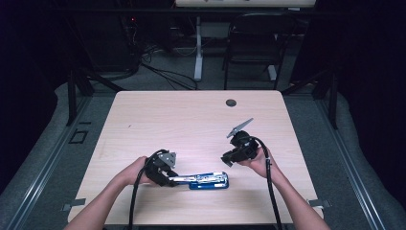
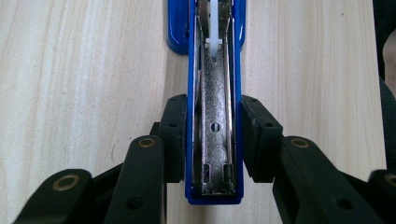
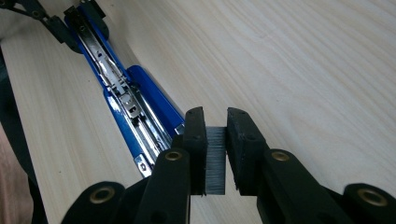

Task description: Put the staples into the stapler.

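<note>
- Left gripper [image 2: 214, 140]: jaws clamped on the two long blue sides of an opened stapler [image 2: 214, 116], pads flat against its walls, near the end closest to the camera.
- Right gripper [image 3: 215, 154]: jaws pressed onto a strip of staples [image 3: 215, 161], grey and finely ribbed, held upright between the pads, just above the near end of the stapler [image 3: 135, 116].
- Stapler: blue body, hinged open and lying flat, with the silver metal magazine channel facing up; a white plastic pusher sits in the channel in the left gripper view.
- Position: on the light wooden table [image 1: 191, 115], near its front edge, between the two hands; left gripper [image 1: 163, 170] at its left end, right gripper [image 1: 234, 155] lifted above and behind its right end, well apart from the left one.
- Count: one stapler [image 1: 206, 181], one staple strip, two grippers, two hands, one table.
- Left gripper view: close look down the magazine, with its slots and round hole.
- Right gripper view: staple strip in the jaws, plus the stapler's whole length running off to the left gripper's black jaws at top left.
- High view: both forearms, trailing black cables, a round dark grommet [image 1: 231, 102] in the tabletop, and a black chair [image 1: 253, 43] beyond the table.
</note>
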